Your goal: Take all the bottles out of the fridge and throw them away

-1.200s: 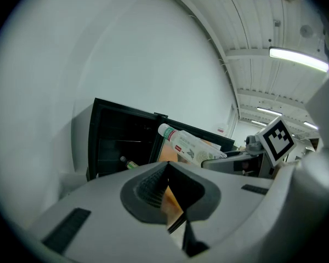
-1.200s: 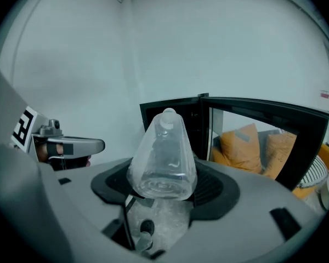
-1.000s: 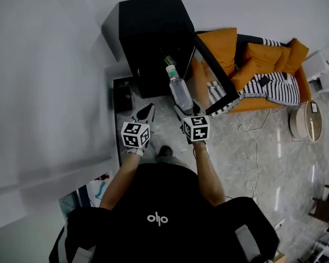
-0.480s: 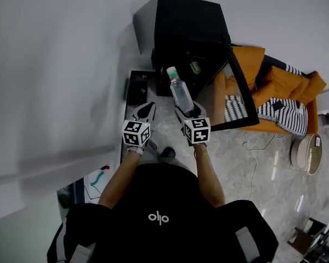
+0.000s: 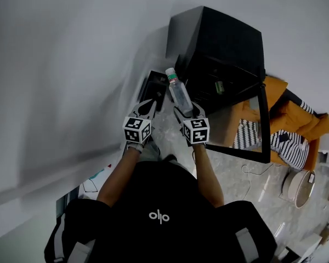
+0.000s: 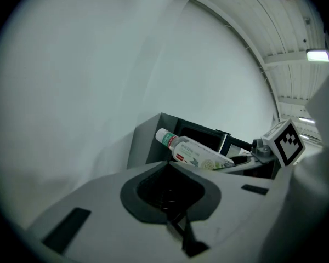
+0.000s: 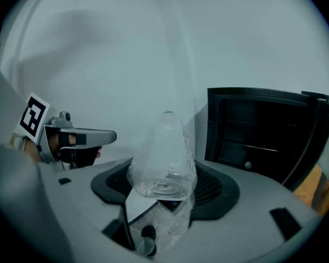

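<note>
In the head view, the person stands on a pale marbled floor (image 5: 236, 171) facing a white wall, both arms held out in front. The right gripper (image 5: 185, 112) is clamped on the base end of a clear plastic bottle (image 5: 179, 92), which slants up and away so that its capped neck points toward the wall, in the air just in front of the black fridge (image 5: 225, 37). The fridge door (image 5: 261, 130) hangs open to the right, and something small and greenish sits on a shelf inside, too small to identify. The left gripper (image 5: 147, 109) is beside the right one, its jaws drawn together with nothing in them. A dark open box (image 5: 155, 85) stands on the floor against the wall, left of the fridge, and an orange sofa (image 5: 288, 114) with striped cushions lies behind the door. In the left gripper view, the left gripper (image 6: 167, 188) is clenched and empty, and beyond it the bottle (image 6: 197, 153) lies slanted across the front of the fridge (image 6: 145, 144), held by the right gripper (image 6: 238, 161). In the right gripper view, the right gripper (image 7: 162, 197) pinches the bottle (image 7: 164, 152) at its base. The left gripper (image 7: 105, 137) is at the left and the open fridge (image 7: 257, 130) is at the right.
</note>
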A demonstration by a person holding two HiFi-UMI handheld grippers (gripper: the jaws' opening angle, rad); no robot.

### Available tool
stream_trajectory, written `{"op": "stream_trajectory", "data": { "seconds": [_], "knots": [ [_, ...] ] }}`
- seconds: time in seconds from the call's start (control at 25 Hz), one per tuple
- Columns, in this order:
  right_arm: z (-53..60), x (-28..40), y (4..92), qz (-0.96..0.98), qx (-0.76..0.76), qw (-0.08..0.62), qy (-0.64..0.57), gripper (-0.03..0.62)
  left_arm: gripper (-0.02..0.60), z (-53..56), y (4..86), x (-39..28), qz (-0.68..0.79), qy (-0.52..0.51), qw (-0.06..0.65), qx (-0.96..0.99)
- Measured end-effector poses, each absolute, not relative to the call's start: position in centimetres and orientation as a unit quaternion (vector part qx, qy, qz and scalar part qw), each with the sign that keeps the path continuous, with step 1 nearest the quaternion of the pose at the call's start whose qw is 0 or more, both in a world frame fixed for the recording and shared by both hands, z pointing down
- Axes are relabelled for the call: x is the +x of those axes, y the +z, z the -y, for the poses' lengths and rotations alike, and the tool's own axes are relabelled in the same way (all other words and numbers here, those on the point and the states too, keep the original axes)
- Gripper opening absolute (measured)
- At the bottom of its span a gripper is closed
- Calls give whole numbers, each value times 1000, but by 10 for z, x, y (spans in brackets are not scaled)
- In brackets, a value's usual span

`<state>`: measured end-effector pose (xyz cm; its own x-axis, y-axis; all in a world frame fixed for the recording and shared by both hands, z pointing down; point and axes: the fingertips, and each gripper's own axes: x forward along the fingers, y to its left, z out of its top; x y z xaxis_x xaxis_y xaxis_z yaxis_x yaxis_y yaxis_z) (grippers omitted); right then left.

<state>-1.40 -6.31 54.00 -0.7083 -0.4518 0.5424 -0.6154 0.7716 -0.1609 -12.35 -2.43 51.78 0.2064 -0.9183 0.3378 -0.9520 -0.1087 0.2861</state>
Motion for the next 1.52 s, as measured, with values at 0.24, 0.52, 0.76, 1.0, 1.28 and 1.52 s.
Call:
{"op": "stream_trajectory", "data": {
  "seconds": [0.24, 0.52, 0.76, 1.0, 1.28, 1.52],
  "knots": [
    [94, -74, 552, 910, 278, 254, 172, 311, 5, 52, 522, -177, 638, 32, 227, 735],
    [115, -121, 553, 914, 269, 259, 161, 311, 6, 69, 528, -217, 642, 30, 233, 730],
    [129, -132, 561, 916, 249, 271, 158, 311, 5, 80, 537, -224, 653, 28, 244, 717],
    [152, -126, 582, 912, 227, 289, 181, 311, 6, 97, 541, -221, 668, 31, 256, 698],
    [175, -124, 641, 902, 197, 331, 196, 311, 6, 108, 590, -221, 680, 39, 289, 673],
    [179, -133, 717, 892, 176, 362, 206, 311, 5, 110, 654, -227, 688, 33, 313, 654]
  ]
}}
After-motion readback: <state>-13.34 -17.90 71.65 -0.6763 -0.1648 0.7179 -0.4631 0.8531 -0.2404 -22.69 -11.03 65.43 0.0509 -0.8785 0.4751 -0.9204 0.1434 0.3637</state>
